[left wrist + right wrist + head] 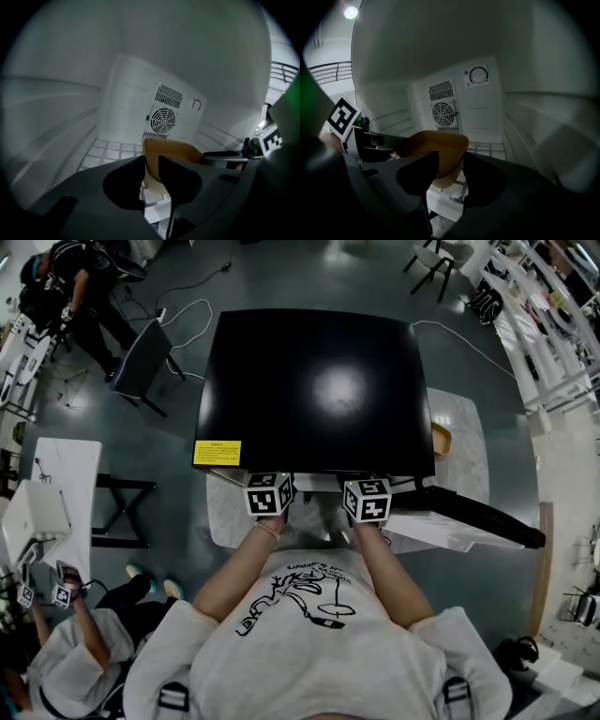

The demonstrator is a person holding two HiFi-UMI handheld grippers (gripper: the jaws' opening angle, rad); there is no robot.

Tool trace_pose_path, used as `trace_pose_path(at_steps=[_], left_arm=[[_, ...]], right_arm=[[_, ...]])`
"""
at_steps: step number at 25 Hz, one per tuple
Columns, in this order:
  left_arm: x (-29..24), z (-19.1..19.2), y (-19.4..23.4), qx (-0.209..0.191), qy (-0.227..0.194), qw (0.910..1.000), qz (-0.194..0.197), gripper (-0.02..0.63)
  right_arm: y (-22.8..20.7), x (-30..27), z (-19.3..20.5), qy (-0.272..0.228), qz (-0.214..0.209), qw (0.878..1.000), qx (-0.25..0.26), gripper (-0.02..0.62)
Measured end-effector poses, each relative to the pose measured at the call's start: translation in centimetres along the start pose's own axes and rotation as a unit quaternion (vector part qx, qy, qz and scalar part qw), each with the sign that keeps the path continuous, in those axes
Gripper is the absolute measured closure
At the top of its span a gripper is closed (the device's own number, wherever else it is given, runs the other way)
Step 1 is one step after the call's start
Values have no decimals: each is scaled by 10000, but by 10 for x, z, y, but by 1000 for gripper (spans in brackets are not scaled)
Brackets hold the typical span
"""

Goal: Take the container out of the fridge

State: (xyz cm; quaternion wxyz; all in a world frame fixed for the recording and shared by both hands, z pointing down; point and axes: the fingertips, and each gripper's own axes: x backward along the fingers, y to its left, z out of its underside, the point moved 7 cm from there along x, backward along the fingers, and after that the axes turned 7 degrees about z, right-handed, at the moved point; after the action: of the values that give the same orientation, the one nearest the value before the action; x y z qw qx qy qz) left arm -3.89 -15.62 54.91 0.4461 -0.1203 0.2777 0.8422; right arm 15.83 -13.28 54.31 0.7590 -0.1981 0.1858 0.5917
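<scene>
A tan open container (171, 149) (440, 147) sits on the white wire shelf (108, 152) inside the black fridge (314, 390). My left gripper (151, 172) is shut on the container's left wall, which fills the narrow gap between its jaws. My right gripper (449, 171) straddles the container's right wall with its jaws set wider apart, open. From the head view only the two marker cubes show, left cube (270, 494) and right cube (367, 500), at the fridge's front edge. The jaws and the container are hidden under the fridge top there.
The fridge door (469, 512) hangs open to the right. A fan grille (444, 114) and a dial (478, 75) sit on the fridge's back wall. A white table (66, 474) and a seated person (70, 652) are at the left, chairs (141, 362) farther back.
</scene>
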Motion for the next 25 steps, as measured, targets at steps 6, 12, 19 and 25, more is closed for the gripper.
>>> trace_pose_path(at_steps=[6, 12, 19, 25], left_arm=[[1, 0, -2, 55, -7, 9999, 84, 508], [3, 0, -4, 71, -50, 9999, 124, 508], [7, 1, -4, 114, -77, 9998, 134, 508], [17, 0, -9, 148, -148, 9997, 150, 508]], right_arm=[[2, 1, 0, 20, -33, 10000, -62, 428], [2, 4, 1, 9, -6, 9999, -101, 434], [6, 10, -2, -65, 0, 10000, -67, 436], [8, 17, -6, -141, 5, 9999, -25, 442]])
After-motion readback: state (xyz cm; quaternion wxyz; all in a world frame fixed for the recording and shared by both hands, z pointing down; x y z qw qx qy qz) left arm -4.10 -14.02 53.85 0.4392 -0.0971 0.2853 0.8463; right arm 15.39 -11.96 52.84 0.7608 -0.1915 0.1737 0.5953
